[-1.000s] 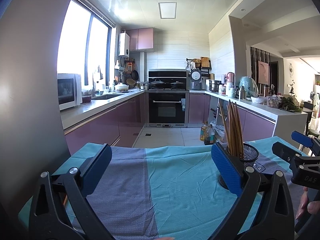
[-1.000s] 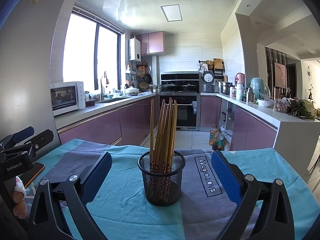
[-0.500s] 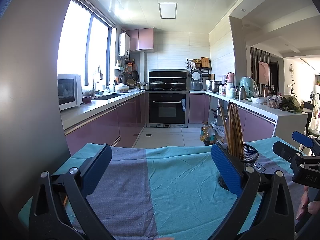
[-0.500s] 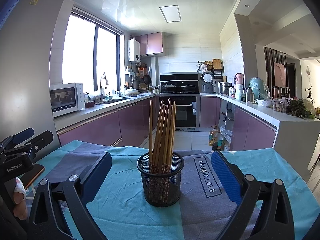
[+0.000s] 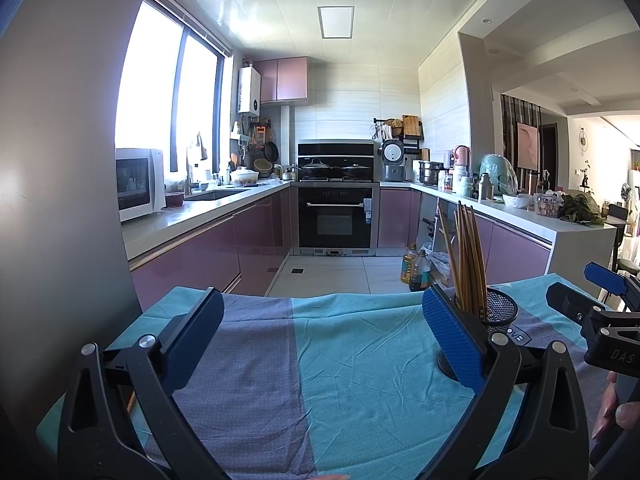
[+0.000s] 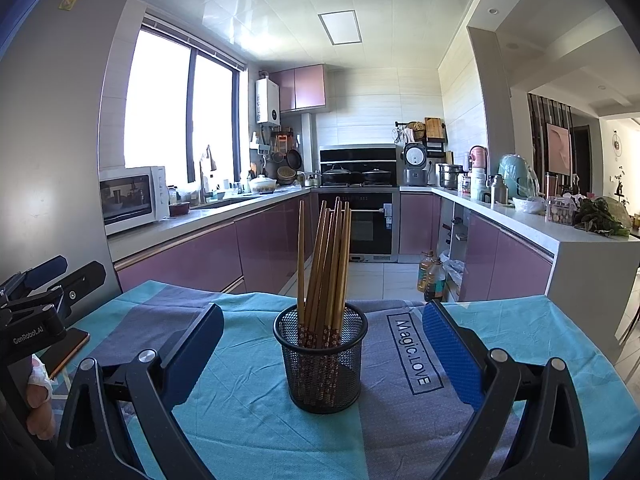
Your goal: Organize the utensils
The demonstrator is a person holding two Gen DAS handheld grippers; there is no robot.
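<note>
A black mesh holder (image 6: 321,360) stands upright on the teal and grey tablecloth (image 6: 248,396), with several wooden chopsticks (image 6: 326,264) leaning in it. My right gripper (image 6: 322,354) is open, its blue pads wide apart on either side of the holder without touching it. In the left wrist view the same holder (image 5: 494,312) and chopsticks (image 5: 466,260) show just behind the right pad. My left gripper (image 5: 320,340) is open over bare cloth with nothing between its fingers. The other gripper (image 5: 600,312) pokes in at the right edge.
A phone-like flat object (image 6: 66,350) lies on the cloth at the left, near a hand (image 6: 38,400). Beyond the table's far edge are the kitchen floor, purple cabinets, an oven (image 6: 370,224) and oil bottles (image 6: 432,278).
The right gripper has drifted slightly, so the holder sits a little higher and more centred between its pads. The left gripper has barely moved.
</note>
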